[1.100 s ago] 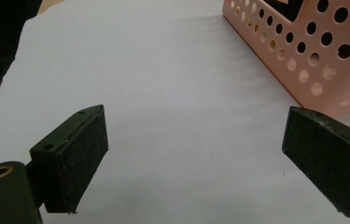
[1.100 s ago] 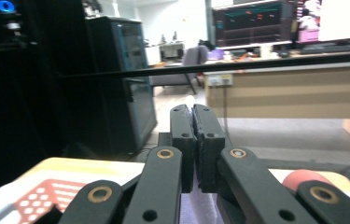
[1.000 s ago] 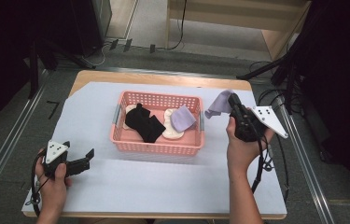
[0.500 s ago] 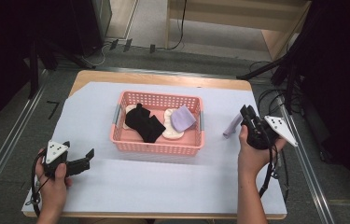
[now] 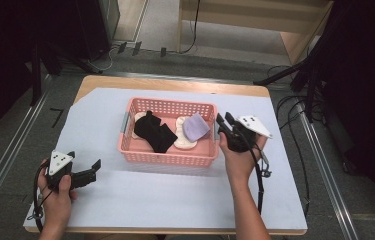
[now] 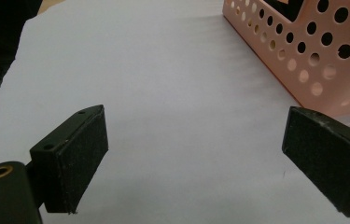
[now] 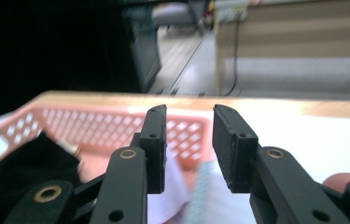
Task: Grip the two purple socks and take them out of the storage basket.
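- Right hand-held gripper (image 5: 223, 120), jaws just opening, empty, hovered beside the pink basket (image 5: 165, 156).
- Lavender cloth (image 5: 196, 127) lay folded inside.
- Left hand-held gripper (image 6: 196, 154) gaped wide over the desk (image 6: 172, 84).

overhead camera, two close gripper cameras

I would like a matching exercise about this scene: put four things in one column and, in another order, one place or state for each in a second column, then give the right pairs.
Things:
1. pink basket
2. black cloth
3. left gripper
4. right gripper

Places or states:
A. beside the basket's right end, jaws a little apart, nothing between them
B. lies inside the basket, over its middle
C. near the table's front left corner, jaws wide apart
D. stands on the white sheet in the middle of the table

Pairs: 1-D, 2-B, 3-C, 4-A
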Motion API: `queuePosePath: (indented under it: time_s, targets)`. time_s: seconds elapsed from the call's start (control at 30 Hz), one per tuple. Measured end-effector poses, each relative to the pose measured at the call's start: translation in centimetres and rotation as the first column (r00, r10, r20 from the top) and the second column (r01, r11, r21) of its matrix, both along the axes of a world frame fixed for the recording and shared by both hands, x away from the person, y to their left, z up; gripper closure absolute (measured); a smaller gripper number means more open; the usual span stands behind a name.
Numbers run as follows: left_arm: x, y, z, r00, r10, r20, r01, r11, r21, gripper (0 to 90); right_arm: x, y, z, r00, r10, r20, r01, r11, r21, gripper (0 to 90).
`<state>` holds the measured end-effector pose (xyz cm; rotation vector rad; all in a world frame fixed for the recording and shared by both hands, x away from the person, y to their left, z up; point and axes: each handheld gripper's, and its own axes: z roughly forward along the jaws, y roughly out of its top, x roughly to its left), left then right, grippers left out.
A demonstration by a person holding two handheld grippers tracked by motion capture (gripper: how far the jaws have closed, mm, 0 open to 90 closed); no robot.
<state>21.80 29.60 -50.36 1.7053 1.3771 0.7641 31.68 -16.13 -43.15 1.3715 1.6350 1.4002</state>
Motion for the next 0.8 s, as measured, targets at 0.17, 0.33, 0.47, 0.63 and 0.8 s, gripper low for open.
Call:
queuePosePath:
  time_s: [0.17, 0.33, 0.47, 0.63, 0.8]
  targets:
    - [0.0, 0.0, 0.0, 1.0000, -0.004, -0.003, 0.004, 1.0000, 0.000, 7.8, 1.6, 3.1, -1.0, 0.9935, 0.063, -0.094, -0.069, 0.9957, -0.062, 66.4]
    - [0.0, 0.0, 0.0, 1.0000, -0.004, -0.002, 0.004, 1.0000, -0.001, 7.7, 2.7, 4.9, -1.4, 0.9791, 0.080, -0.187, -0.102, 0.9887, -0.110, 66.4]
    - [0.0, 0.0, 0.0, 1.0000, -0.004, -0.002, 0.004, 1.0000, -0.001, 7.7, 3.5, 5.8, -1.3, 0.9617, 0.072, -0.264, -0.116, 0.9808, -0.157, 65.5]
    - [0.0, 0.0, 0.0, 1.0000, -0.004, 0.000, 0.004, 1.0000, 0.001, 7.7, 4.7, 6.1, -1.4, 0.9329, 0.057, -0.356, -0.124, 0.9780, -0.168, 61.6]
    - [0.0, 0.0, 0.0, 1.0000, -0.005, -0.003, 0.005, 1.0000, -0.001, 7.7, 5.4, 5.6, -1.3, 0.9299, 0.043, -0.365, -0.115, 0.9774, -0.177, 58.0]
